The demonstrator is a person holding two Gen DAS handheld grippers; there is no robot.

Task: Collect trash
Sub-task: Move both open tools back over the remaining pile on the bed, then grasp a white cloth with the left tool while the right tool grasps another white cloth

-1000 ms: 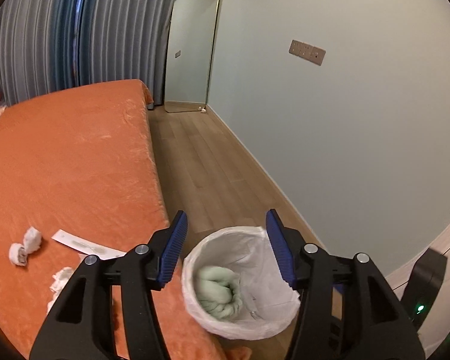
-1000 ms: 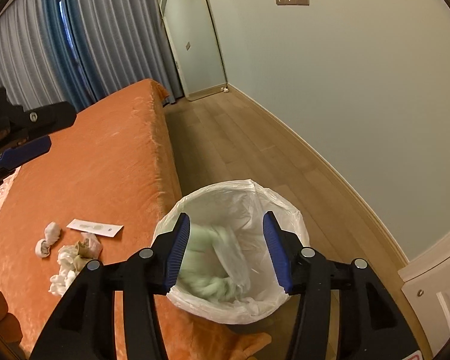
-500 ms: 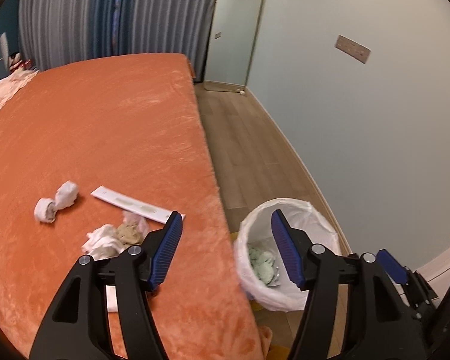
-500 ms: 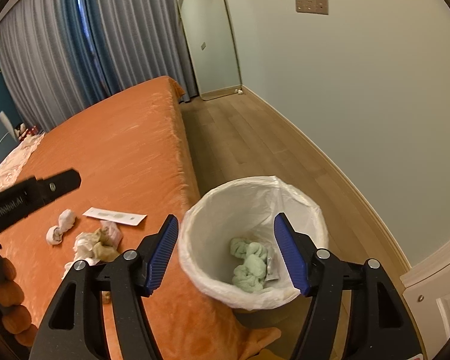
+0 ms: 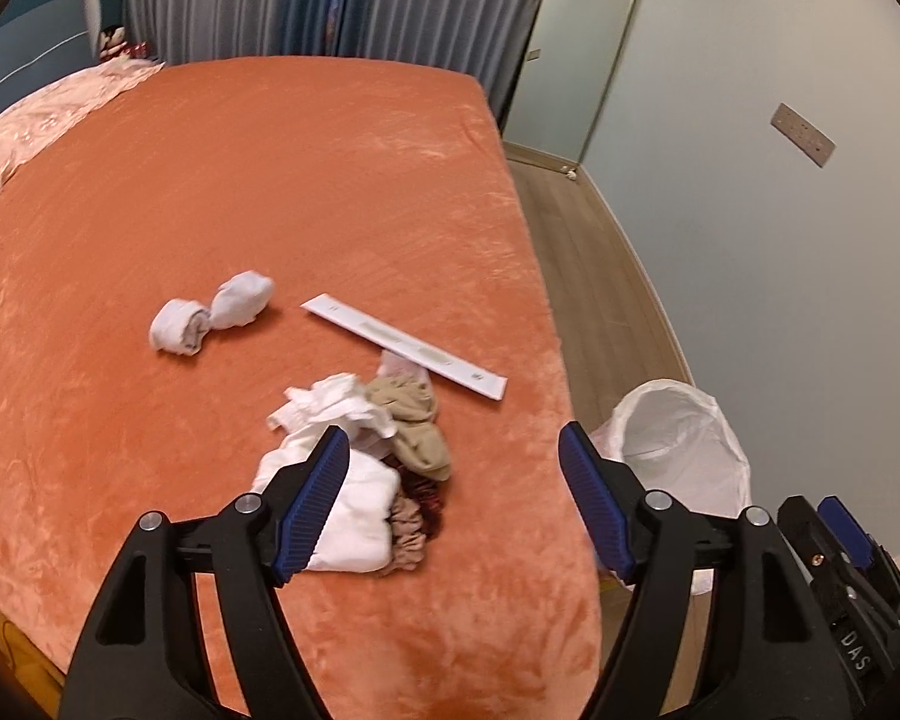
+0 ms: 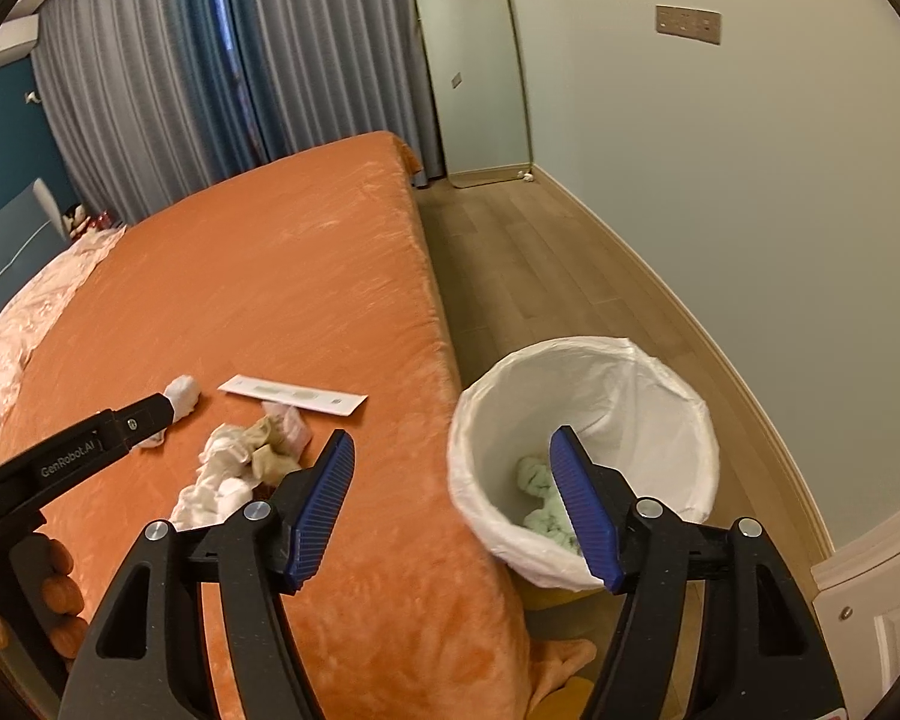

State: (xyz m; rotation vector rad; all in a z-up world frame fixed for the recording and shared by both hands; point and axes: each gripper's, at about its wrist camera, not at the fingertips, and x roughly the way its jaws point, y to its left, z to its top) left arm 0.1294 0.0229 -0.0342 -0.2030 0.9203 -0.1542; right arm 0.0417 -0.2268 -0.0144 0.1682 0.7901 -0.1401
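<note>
Left wrist view: left gripper (image 5: 455, 501) swung away from bin (image 5: 678, 450), now above rag pile (image 5: 360, 444) on bed (image 5: 210, 180); jaws wide open, empty.

Right wrist view: right gripper (image 6: 453, 507) beside bin (image 6: 582, 456), jaws wide open, empty. Green wad (image 6: 540, 501) deposited in bin. Pile next.

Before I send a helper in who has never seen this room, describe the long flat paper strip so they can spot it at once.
On the orange bed, look near the edge that faces the white-lined bin. Just beyond the crumpled pile of tissues lies the strip. It alone is flat, stiff and straight-edged; everything around it is wadded.
</note>
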